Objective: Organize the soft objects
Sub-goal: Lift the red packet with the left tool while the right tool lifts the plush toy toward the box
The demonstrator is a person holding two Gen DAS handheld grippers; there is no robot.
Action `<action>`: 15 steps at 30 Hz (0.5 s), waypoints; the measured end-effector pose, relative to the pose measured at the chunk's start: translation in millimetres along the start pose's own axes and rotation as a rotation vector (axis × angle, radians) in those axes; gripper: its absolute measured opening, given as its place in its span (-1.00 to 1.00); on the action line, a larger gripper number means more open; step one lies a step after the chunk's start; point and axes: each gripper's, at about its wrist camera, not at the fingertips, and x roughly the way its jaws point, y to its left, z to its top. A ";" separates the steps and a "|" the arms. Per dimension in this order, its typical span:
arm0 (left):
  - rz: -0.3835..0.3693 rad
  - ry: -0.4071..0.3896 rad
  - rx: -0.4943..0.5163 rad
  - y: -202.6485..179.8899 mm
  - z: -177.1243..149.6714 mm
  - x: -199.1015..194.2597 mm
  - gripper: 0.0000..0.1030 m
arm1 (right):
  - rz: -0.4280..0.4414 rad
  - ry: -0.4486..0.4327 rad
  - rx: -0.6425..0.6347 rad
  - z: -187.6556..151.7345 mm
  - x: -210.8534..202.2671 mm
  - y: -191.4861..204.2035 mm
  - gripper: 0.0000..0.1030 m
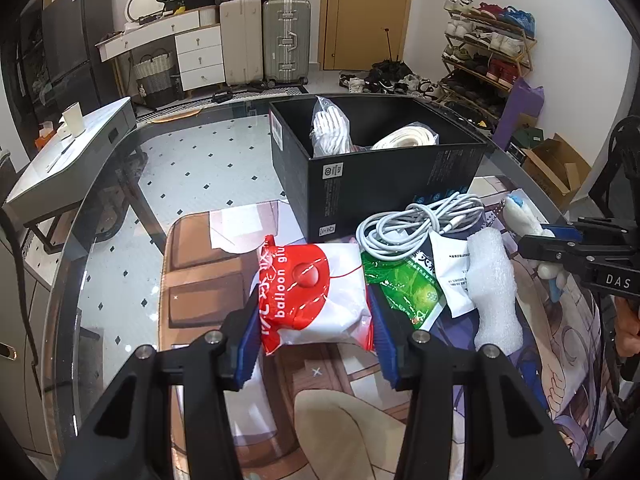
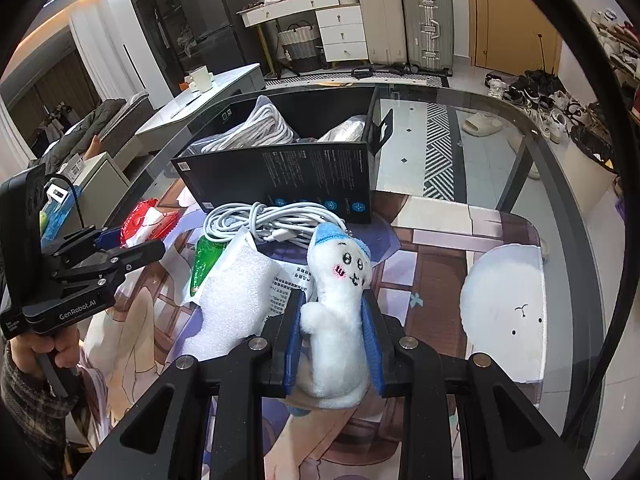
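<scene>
My left gripper [image 1: 313, 312] is shut on a red and white "balloon glue" packet [image 1: 316, 292], blue pads pressing both its sides just above the printed mat [image 1: 208, 264]. In the right wrist view my right gripper [image 2: 333, 300] is shut on a white plush toy [image 2: 340, 272] with a blue cap, held upright. The open black box [image 1: 380, 168] stands behind both, with white bagged items [image 1: 332, 128] inside. Each gripper also shows in the other's view: the right gripper [image 1: 536, 246] with the plush, the left gripper [image 2: 120, 244] with the packet [image 2: 144, 220].
A coiled white cable [image 1: 420, 220] lies in front of the box. Between the grippers lie a green packet [image 1: 404, 288], a white printed sachet [image 1: 452, 272] and a white foam piece [image 1: 494, 292]. The round glass table's edge [image 1: 120, 184] curves at the left.
</scene>
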 end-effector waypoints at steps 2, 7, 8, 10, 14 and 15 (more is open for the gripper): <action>-0.001 -0.006 0.005 -1.2 2.1 -2.1 -0.08 | 0.000 -0.009 -0.002 2.3 -2.1 0.2 -0.47; -0.001 -0.025 0.011 -4.1 7.3 -8.7 -0.08 | 0.002 -0.023 -0.006 7.3 -5.3 0.9 -0.47; -0.001 -0.028 0.014 -5.2 8.7 -9.7 -0.08 | 0.003 -0.026 -0.008 7.9 -6.1 1.2 -0.47; -0.002 -0.034 0.018 -6.9 11.0 -11.5 -0.08 | 0.004 -0.030 -0.009 9.7 -7.1 1.8 -0.47; -0.003 -0.041 0.025 -8.6 15.3 -14.1 -0.08 | 0.005 -0.042 -0.012 13.6 -8.6 2.2 -0.47; -0.002 -0.044 0.026 -9.0 15.9 -14.9 -0.08 | 0.005 -0.045 -0.012 14.5 -8.8 2.6 -0.47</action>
